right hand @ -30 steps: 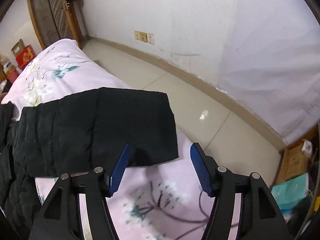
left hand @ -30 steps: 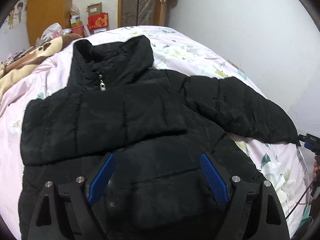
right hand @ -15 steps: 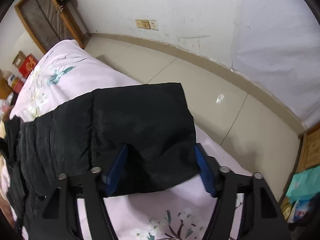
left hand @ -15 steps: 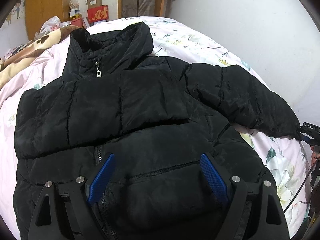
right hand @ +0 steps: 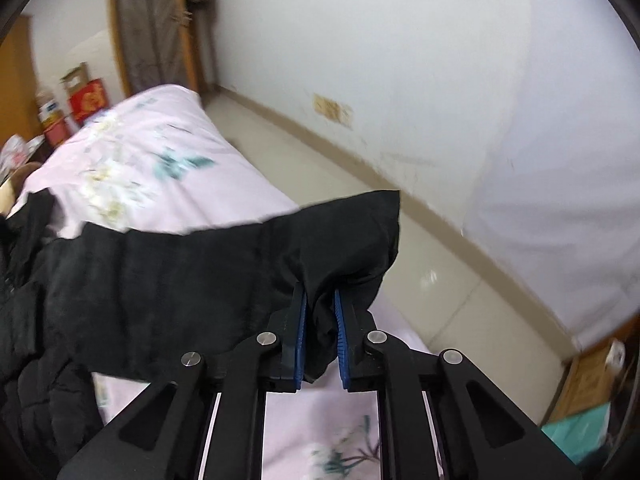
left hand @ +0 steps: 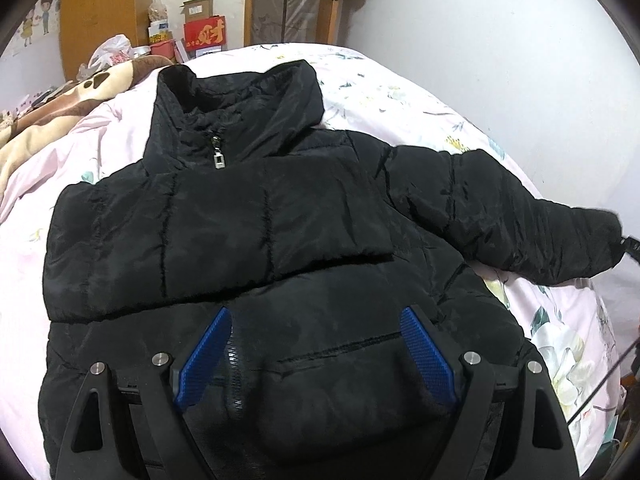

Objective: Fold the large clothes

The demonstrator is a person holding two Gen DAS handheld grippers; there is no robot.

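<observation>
Left wrist view looks down over a black puffer jacket [left hand: 256,224] spread front-up on a bed with a pink floral quilt [left hand: 400,92]. Its stand collar points toward the far end of the bed, and a silver zipper pull [left hand: 219,160] hangs just below the collar. One sleeve is folded across the chest, while the other sleeve [left hand: 512,216] stretches out toward the right edge of the bed. The left gripper [left hand: 316,352] hovers over the jacket's lower front with its blue pads wide apart, and nothing is pinched between them. A brown paw-print blanket [left hand: 60,108] lies bunched at the far left of the bed, with a red box [left hand: 205,34] standing beyond it. In the right wrist view, the right gripper [right hand: 321,332] has its jaws closing narrowly on the cuff end of the outstretched sleeve [right hand: 224,276], with a fold of black fabric squeezed between the blue pads. The cuff is raised off the quilt [right hand: 160,168] near the bed's edge, above the pale tiled floor [right hand: 460,292].
</observation>
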